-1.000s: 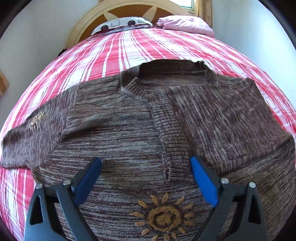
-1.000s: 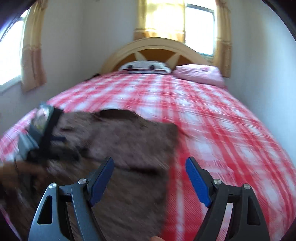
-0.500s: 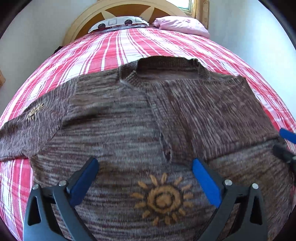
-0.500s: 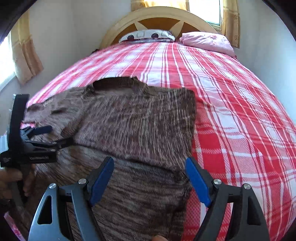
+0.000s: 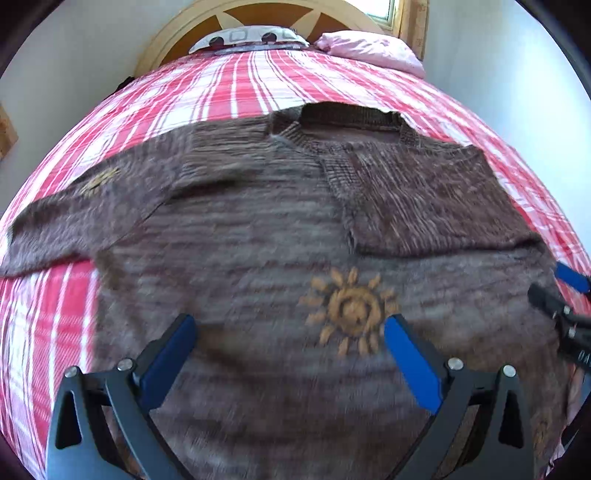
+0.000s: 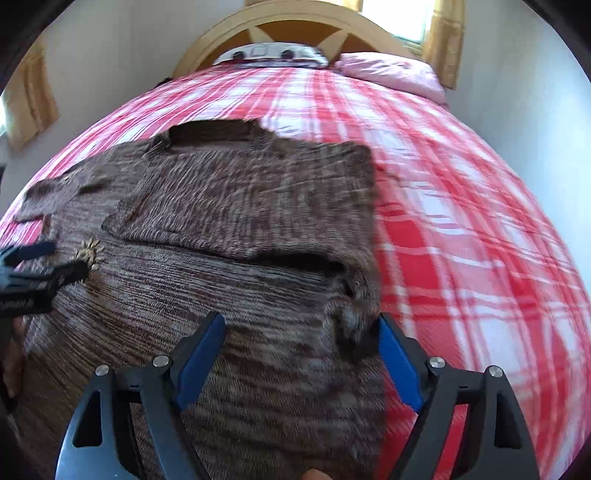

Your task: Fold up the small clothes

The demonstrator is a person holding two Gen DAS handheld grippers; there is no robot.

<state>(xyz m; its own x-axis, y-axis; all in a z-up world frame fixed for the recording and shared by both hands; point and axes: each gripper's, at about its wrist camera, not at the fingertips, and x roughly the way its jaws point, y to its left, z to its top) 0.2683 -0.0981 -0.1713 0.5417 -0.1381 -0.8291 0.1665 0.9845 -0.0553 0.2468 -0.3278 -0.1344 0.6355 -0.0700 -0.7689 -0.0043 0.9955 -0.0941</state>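
- Brown knit sweater lies flat on the red-and-white plaid bedspread, neckline toward the headboard.
- Its right-side sleeve is folded inward across the chest; the other sleeve stretches out sideways onto the bedspread.
- Orange sun motif sits mid-front, below the folded sleeve's edge; a smaller one shows on the outstretched sleeve.
- Left gripper: jaws spread wide, nothing between the blue pads, hanging over the lower front of the sweater just left of the sun motif. Contact with the knit cannot be told; frame is blurred there.
- Right gripper: jaws spread wide, straddling the sweater's right side edge where the folded sleeve meets the body. Right pad sits at the cloth's edge beside the bedspread, left pad over the body. Not pinching anything.
- In the left wrist view the right gripper's tips show at the far right edge, by the sweater's side.
- Pink pillow and a patterned pillow rest against the headboard, well apart from the sweater.
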